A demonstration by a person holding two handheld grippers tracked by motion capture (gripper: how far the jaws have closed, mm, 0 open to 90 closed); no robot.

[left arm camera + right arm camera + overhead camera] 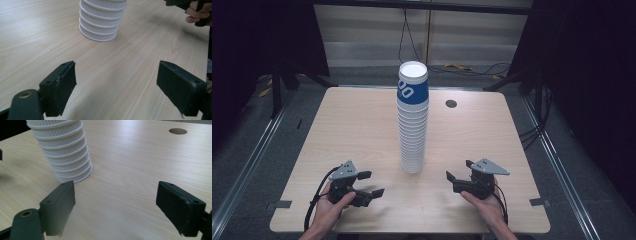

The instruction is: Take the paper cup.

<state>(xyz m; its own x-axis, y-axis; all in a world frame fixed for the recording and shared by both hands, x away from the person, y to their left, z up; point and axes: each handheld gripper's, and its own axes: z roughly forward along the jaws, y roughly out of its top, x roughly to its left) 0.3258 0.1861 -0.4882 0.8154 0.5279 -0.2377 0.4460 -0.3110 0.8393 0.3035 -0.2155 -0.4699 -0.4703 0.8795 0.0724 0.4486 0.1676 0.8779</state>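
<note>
A lab: black curtains (257,35), floor rails (247,165), trailing cables (412,40).

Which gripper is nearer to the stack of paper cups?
Right, slightly. The right gripper is beside the stack of paper cups, to the right of its base; the left gripper is a bit farther, at front left. Neither touches.

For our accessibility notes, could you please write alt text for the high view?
A tall stack of upside-down paper cups, topmost one blue, stands mid-table on a light wooden table. Near the front edge, the left gripper and right gripper, each hand-held, flank it with jaws open and empty.
</note>
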